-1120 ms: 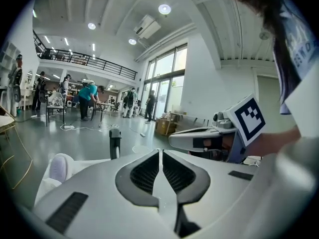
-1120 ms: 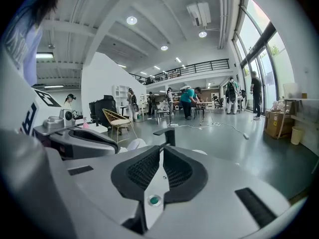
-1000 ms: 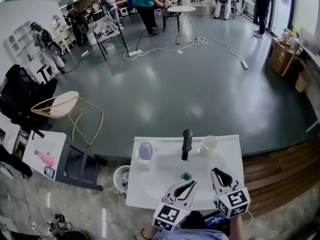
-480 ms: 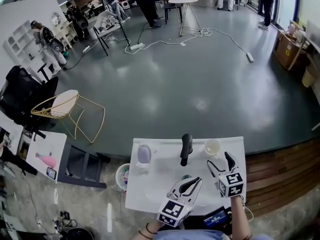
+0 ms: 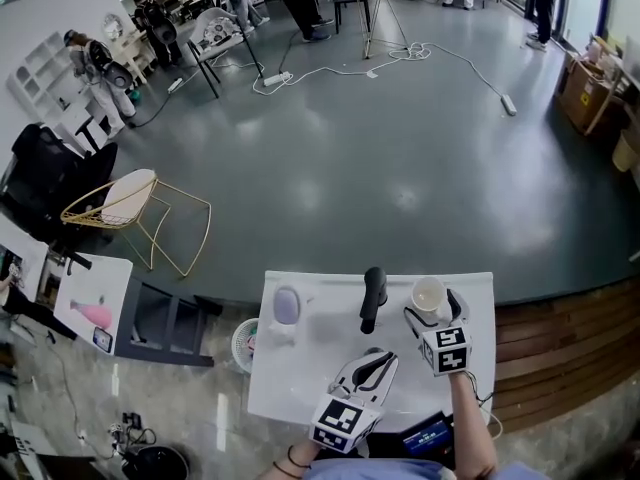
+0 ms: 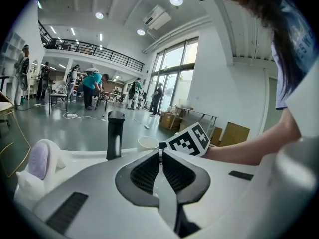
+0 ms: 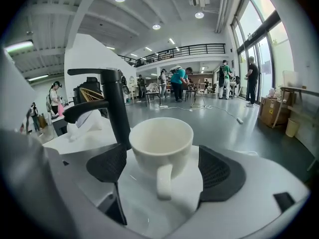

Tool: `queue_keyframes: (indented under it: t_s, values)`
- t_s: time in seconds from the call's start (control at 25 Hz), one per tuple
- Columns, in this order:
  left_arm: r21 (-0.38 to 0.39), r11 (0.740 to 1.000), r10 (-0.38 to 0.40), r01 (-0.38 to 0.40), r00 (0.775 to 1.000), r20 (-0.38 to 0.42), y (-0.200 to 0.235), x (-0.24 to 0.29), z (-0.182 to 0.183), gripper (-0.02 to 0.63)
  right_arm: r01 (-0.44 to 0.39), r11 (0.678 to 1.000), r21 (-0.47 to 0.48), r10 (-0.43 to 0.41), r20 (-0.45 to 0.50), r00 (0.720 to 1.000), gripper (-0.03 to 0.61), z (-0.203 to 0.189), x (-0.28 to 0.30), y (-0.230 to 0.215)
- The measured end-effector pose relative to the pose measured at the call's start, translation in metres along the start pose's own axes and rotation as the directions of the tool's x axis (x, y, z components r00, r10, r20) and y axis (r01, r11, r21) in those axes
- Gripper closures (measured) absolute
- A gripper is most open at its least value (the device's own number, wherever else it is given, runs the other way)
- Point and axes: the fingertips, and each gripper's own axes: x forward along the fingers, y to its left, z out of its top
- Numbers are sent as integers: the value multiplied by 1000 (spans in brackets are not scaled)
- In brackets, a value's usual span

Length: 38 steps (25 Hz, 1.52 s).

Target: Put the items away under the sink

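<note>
A white cup stands at the sink top's back right corner, its handle turned toward my right gripper. My right gripper is open, one jaw on each side of the cup; no contact shows. My left gripper is shut and holds nothing, hovering over the basin's front. In the left gripper view the cup sits just beyond my right gripper's marker cube. The space under the sink is hidden.
The black faucet rises at the back middle of the white sink, just left of the cup. A purple-topped dispenser stands at the back left. A small fan sits on the floor to the left.
My right gripper has moved forward from the sink's front to the cup, and its jaws now straddle it. The left gripper has stayed near the front.
</note>
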Motion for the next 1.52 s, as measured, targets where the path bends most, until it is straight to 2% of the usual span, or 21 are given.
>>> queue_keyframes:
  t_s: [0.32, 0.92, 1.08, 1.2, 1.52]
  values:
    - [-17, 999, 30, -31, 999, -21, 13, 2, -4, 594, -2, 999, -35, 2, 17, 1000, 146, 13, 20, -1]
    - [-32, 997, 67, -68, 997, -34, 31, -11, -14, 595, -14, 999, -29, 14, 8, 1000, 156, -4, 36, -3]
    - [-35, 997, 72, -73, 997, -37, 32, -18, -14, 594, -35, 998, -55, 36, 24, 999, 158, -4, 31, 1]
    - [-40, 996, 77, -78, 996, -35, 33, -25, -13, 594, -54, 998, -33, 55, 38, 998, 160, -3, 24, 8]
    - [-48, 994, 93, -93, 996, -11, 41, -46, -15, 594, -56, 997, -61, 60, 59, 996, 160, 11, -7, 29]
